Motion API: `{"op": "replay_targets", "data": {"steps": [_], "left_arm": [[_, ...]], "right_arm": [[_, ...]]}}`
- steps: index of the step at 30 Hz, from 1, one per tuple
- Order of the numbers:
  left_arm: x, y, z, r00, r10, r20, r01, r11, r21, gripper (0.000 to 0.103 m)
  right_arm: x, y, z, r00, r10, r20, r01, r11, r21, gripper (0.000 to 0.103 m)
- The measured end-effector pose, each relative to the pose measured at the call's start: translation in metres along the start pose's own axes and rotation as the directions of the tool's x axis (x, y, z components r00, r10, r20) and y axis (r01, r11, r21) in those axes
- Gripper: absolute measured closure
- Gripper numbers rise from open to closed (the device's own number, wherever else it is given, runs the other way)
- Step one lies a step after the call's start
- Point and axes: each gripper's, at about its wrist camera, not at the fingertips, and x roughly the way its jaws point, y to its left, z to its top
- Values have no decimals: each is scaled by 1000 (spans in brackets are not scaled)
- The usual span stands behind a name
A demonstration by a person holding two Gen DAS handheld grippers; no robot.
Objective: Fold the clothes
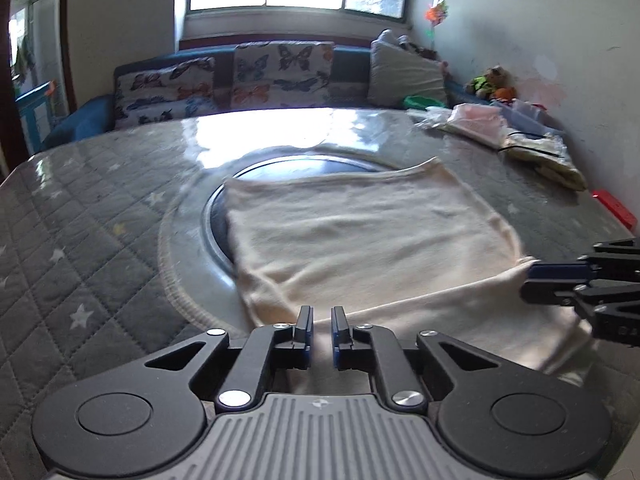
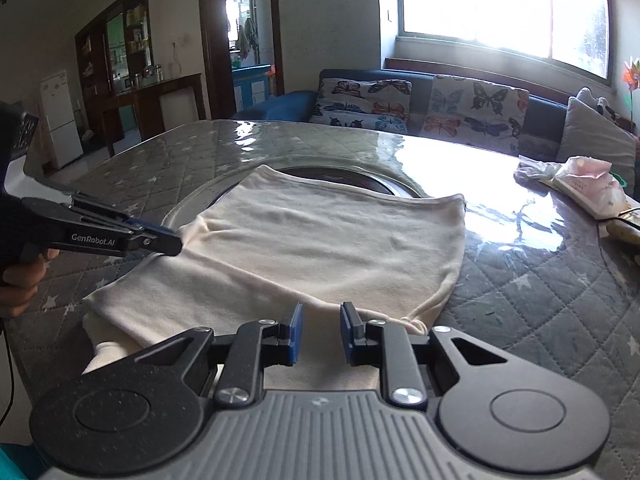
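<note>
Two grippers are working one cream garment on the quilted table. Left gripper is showing its jaws drawn nearly together in its own view, with only a narrow slit between the blue pads, right over the garment's near hem; whether any cloth is caught in that slit, I cannot tell from here. The right wrist view is giving the side look: the same left gripper is reaching in from the left with a hand behind it, its tips meeting the garment's left edge where the cloth is bunching. Right gripper is holding its jaws a little apart, cream cloth showing in the gap, but the pads do not look pressed on it. In the left view that right gripper is coming in from the right, its tips at the garment's near right corner.

Outward, the garment is lying flat across the table's middle, partly covering a dark round inset. Bags are sitting at the far right edge, with a butterfly-print sofa beyond.
</note>
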Motion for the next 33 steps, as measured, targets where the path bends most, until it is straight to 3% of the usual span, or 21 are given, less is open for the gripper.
{"op": "replay_targets", "data": {"steps": [8, 15, 22, 29, 33], "left_arm": [[1, 8, -1, 1000, 21, 7, -21, 1000, -11, 94], [-18, -10, 5, 998, -37, 46, 36, 999, 29, 94], [-5, -18, -5, 999, -47, 10, 46, 997, 64, 91], [-27, -27, -7, 995, -89, 39, 84, 990, 114, 89], [-30, -39, -19, 993, -118, 9, 115, 980, 162, 89]], "right_arm": [[8, -15, -4, 1000, -23, -17, 24, 998, 58, 89], [-10, -6, -2, 1000, 2, -10, -1, 1000, 17, 88], [-15, -4, -19, 997, -8, -73, 7, 1000, -25, 88], [-30, 9, -15, 999, 4, -53, -9, 995, -96, 88], [-28, 14, -24, 996, 5, -83, -15, 992, -122, 88]]}}
